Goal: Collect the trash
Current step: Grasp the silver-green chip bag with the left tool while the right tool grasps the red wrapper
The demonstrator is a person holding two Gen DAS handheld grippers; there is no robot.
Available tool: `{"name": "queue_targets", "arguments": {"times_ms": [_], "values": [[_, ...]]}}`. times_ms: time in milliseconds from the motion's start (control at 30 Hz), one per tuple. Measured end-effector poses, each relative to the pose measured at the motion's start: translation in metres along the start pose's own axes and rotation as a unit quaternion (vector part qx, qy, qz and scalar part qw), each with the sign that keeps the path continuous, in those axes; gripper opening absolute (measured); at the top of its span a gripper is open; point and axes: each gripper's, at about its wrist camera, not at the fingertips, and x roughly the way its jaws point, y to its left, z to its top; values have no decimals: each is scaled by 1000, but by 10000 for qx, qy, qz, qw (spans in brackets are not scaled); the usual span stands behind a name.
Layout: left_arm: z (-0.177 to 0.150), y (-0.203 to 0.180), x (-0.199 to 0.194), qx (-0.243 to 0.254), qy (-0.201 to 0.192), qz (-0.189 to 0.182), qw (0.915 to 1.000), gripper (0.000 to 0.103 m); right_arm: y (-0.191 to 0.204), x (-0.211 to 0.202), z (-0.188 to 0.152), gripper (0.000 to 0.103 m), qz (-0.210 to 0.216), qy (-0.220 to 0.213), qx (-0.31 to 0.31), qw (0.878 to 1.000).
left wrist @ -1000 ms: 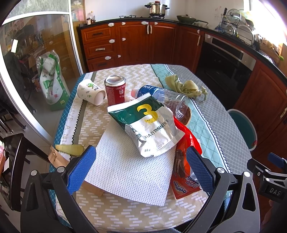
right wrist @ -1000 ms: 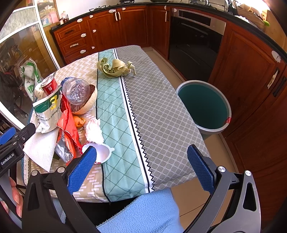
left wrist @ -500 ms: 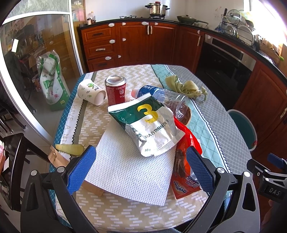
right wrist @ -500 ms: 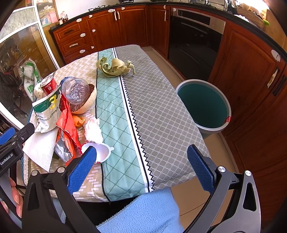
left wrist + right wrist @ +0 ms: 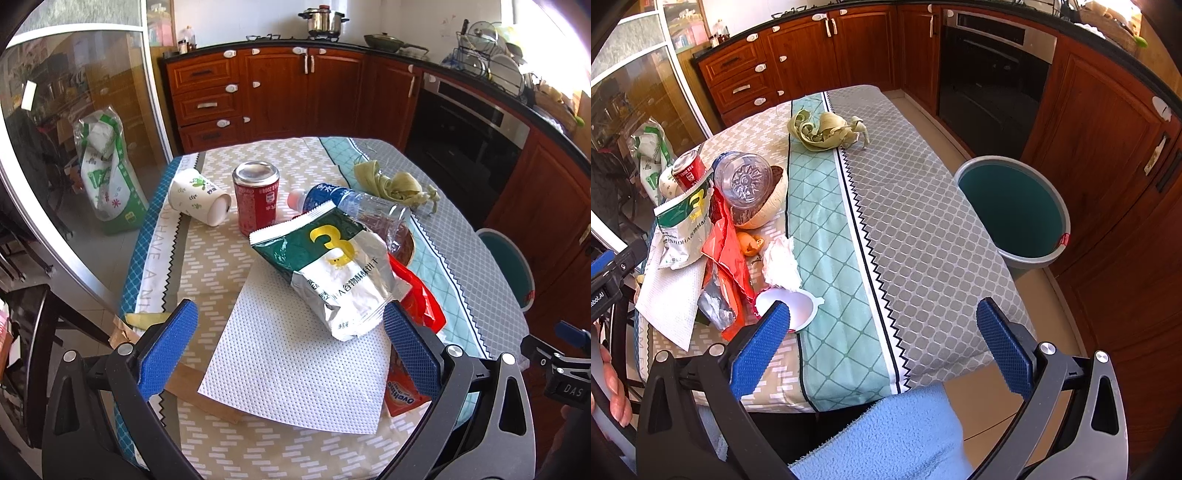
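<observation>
**Table litter and waste bin, both grippers unloaded**

Left gripper (image 5: 290, 345): jaws spread wide, nothing held, poised above a white paper towel (image 5: 295, 354) at the near table edge. On the towel's far end is laid a green-and-silver snack bag (image 5: 334, 266), overlapping a red wrapper (image 5: 419, 306). Behind are found a red can (image 5: 256, 201), upright; a paper cup (image 5: 197, 201), on its side; a clear bottle (image 5: 360, 206), lying flat; husks (image 5: 395, 184), well apart.

Right gripper (image 5: 881, 345): jaws spread wide, nothing held. Near its left finger are seen a white lid (image 5: 792, 306) and crumpled tissue (image 5: 781, 264). A green bin (image 5: 1014, 210) stands on the floor beside the table (image 5: 923, 240).
</observation>
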Motion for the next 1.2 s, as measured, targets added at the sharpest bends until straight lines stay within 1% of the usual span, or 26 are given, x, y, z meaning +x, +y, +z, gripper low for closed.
{"name": "queue_targets", "arguments": {"times_ms": [100,133,167,233,300,400,533,600,633,667,700,733,800,900,1033,1100,1133,1200], "values": [[2,10,7,-35,100,-258,9996,99,1,6,1,97,21,58,-40,10000],[5,13,11,3,172,-337,9993,93,2,8,2,97,29,72,-65,9999],[6,12,14,62,245,-397,9989,90,2,11,3,97,54,102,-97,9999],[10,8,22,196,396,-540,9976,78,4,19,5,97,108,186,-135,9997],[13,2,28,298,534,-690,9957,74,5,27,5,97,166,296,-162,9993],[18,-9,41,397,764,-847,9927,74,7,39,6,97,230,444,-204,9985],[20,-17,61,428,967,-681,9921,74,10,47,7,97,322,562,-301,9974],[19,-17,68,361,1050,-712,9913,74,12,48,7,97,376,562,-342,9971],[19,-16,69,353,1018,-659,9920,70,12,48,7,97,435,566,-357,9968],[19,-16,68,381,965,-597,9928,64,13,49,8,97,493,578,-380,9964],[19,-17,67,422,913,-542,9935,45,15,49,8,97,556,589,-413,9959],[19,-17,66,430,865,-541,9939,23,17,49,8,97,622,595,-443,9953],[21,-15,63,368,844,-709,9932,20,23,46,9,97,810,577,-524,9937],[21,-13,59,399,783,-726,9935,18,35,37,12,97,1159,462,-699,9897],[21,-10,50,373,671,-829,9936,17,64,30,13,97,1715,519,-1191,9766],[21,-8,46,350,614,-854,9938,17,82,31,11,97,1883,638,-1514,9683],[22,-8,45,345,607,-872,9937,17,90,33,9,94,1950,718,-1653,9641],[21,-8,48,373,677,-917,9928,17,102,39,5,85,2017,890,-1807,9585]]}}
